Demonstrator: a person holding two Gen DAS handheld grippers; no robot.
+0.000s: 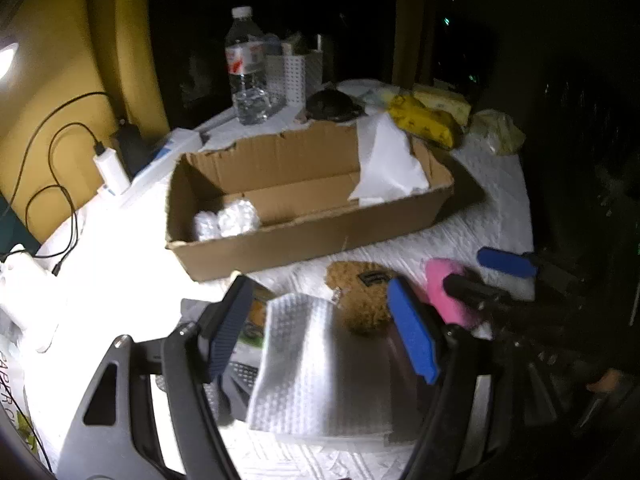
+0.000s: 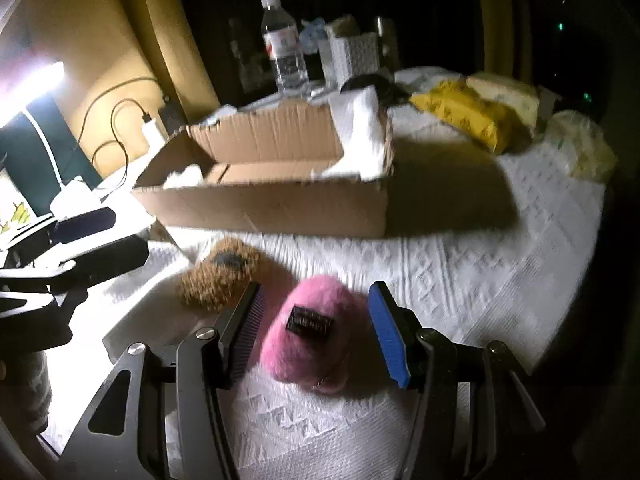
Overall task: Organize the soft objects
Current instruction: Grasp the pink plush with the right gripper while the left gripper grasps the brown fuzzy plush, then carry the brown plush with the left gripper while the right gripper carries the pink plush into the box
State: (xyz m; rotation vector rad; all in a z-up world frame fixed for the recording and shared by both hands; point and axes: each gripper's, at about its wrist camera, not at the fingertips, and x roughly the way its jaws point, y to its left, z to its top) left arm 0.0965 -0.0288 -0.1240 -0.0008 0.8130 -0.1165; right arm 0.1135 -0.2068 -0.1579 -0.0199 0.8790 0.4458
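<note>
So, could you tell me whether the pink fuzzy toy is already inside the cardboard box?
No, the pink fuzzy toy lies on the white cloth in front of the cardboard box, between the right gripper's open fingers.

A dim home room at night: a cloth-covered counter cluttered with a water bottle, a charger with cable at left, and a yellow wall.

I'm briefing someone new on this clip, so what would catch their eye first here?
Likely the pink fuzzy toy, lying on the white cloth between the right gripper's open fingers. Just left of it sits a brown fuzzy toy, and behind both stands an open cardboard box holding white wadding.
</note>
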